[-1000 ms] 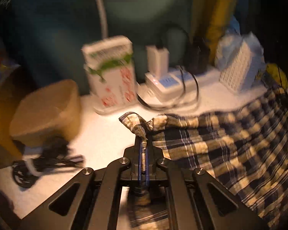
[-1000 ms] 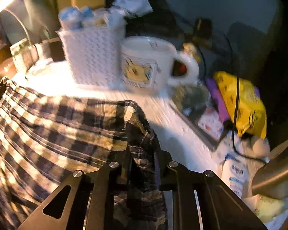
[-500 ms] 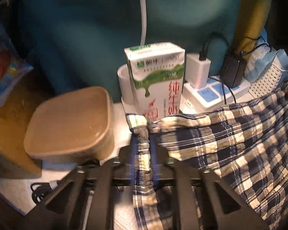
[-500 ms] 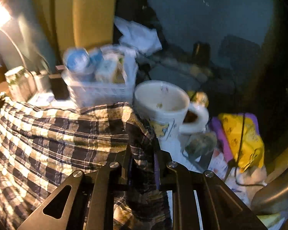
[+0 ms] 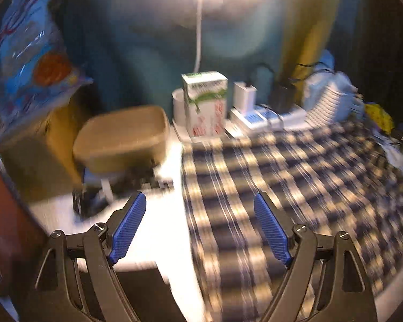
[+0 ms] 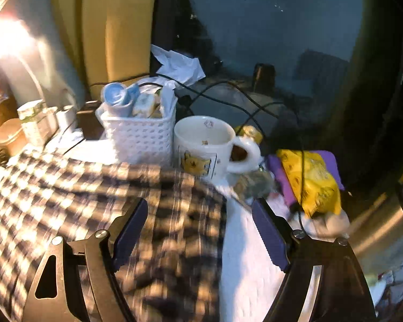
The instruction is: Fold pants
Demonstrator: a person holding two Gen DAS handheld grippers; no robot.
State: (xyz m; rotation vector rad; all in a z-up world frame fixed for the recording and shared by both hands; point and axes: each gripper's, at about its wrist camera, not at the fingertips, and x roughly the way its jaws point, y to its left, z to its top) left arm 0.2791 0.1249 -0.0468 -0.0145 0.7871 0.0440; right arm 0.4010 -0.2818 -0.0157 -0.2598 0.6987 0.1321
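The plaid pants (image 5: 295,187) lie spread on the white table, blurred by motion; they also show in the right wrist view (image 6: 80,196). My left gripper (image 5: 200,209) is open and empty above the pants' left edge, its blue pads (image 5: 127,228) wide apart. My right gripper (image 6: 200,209) is open and empty above the pants' right edge, its pads (image 6: 268,236) wide apart.
At the back stand a milk carton (image 5: 205,102), a tan lidded box (image 5: 121,139), a power strip with chargers (image 5: 266,115), a white basket (image 6: 139,131) and a mug (image 6: 207,145). A yellow snack bag (image 6: 311,179) lies right. Cables (image 5: 94,196) lie left.
Both grippers have opened and let go of the pants' corners. The pants have dropped flat onto the table, and both grippers have pulled back.
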